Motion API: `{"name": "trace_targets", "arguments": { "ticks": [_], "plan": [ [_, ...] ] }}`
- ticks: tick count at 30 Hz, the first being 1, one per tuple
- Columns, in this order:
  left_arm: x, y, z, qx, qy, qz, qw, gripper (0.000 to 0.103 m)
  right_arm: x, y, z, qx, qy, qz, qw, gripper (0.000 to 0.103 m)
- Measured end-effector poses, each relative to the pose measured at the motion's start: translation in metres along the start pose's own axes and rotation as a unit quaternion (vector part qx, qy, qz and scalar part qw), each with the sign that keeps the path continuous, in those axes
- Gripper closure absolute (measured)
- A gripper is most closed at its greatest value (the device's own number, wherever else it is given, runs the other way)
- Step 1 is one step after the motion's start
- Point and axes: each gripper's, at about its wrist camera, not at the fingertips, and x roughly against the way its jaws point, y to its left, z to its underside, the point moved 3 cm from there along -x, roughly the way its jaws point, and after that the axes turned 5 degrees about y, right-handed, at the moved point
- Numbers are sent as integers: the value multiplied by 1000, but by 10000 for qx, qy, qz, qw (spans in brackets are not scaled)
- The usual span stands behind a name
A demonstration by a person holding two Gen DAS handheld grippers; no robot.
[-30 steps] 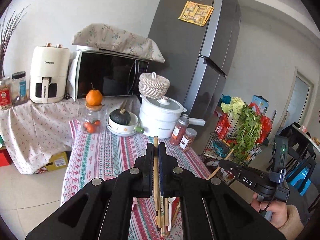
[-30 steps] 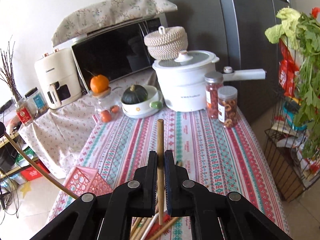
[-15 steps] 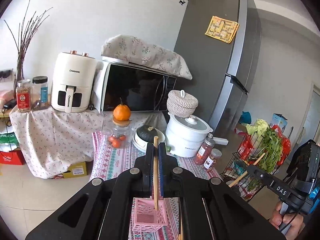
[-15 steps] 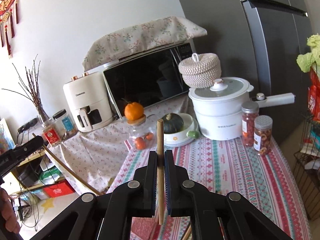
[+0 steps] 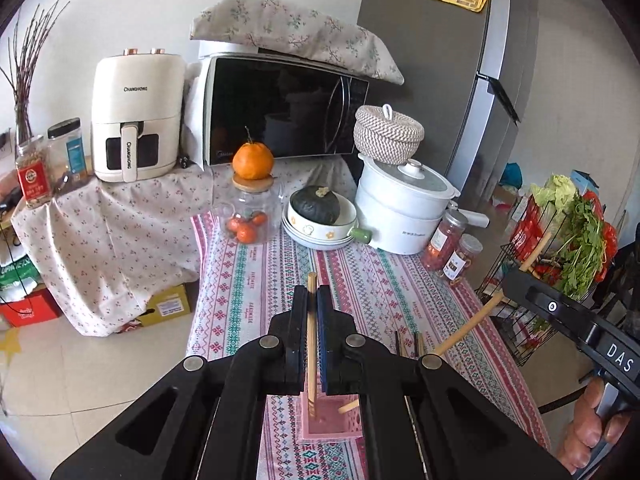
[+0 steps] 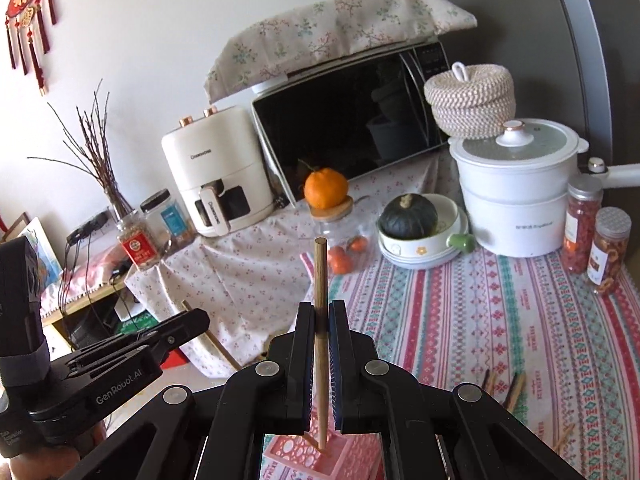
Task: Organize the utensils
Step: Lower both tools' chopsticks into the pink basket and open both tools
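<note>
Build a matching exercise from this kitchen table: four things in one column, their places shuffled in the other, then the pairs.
Things
1. round orange fruit
2. dark green squat pumpkin
3. woven cream rope basket
4. wooden chopstick

Places
A. on the white lidded cooking pot
B. between the left gripper fingers
C. on the glass jar's wooden lid
D. in the white flower-print bowl

Pairs: 1-C, 2-D, 3-A, 4-B

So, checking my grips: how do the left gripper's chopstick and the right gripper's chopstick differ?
The left chopstick barely tops the left gripper's fingertips; the right chopstick sticks far beyond the right gripper's. In the left view, the left chopstick runs straight, the right chopstick slants. Both are clamped, lower ends at the pink basket.
</note>
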Motion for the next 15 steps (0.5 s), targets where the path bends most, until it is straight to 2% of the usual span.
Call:
{"name": "trace_targets", "arguments": {
  "ticks": [4, 7, 15],
  "plan": [
    [-16, 0, 2, -52, 235, 33, 9997, 99, -28, 1, 9, 112, 415, 137, 9990, 98],
    [-21, 1, 1, -54, 273, 26, 9996, 99, -43, 1, 14, 138, 660, 189, 9975, 98],
    [-31, 4, -5, 75, 254, 146, 9995, 99, -65, -8, 20, -32, 931, 241, 9954, 97]
  ]
}}
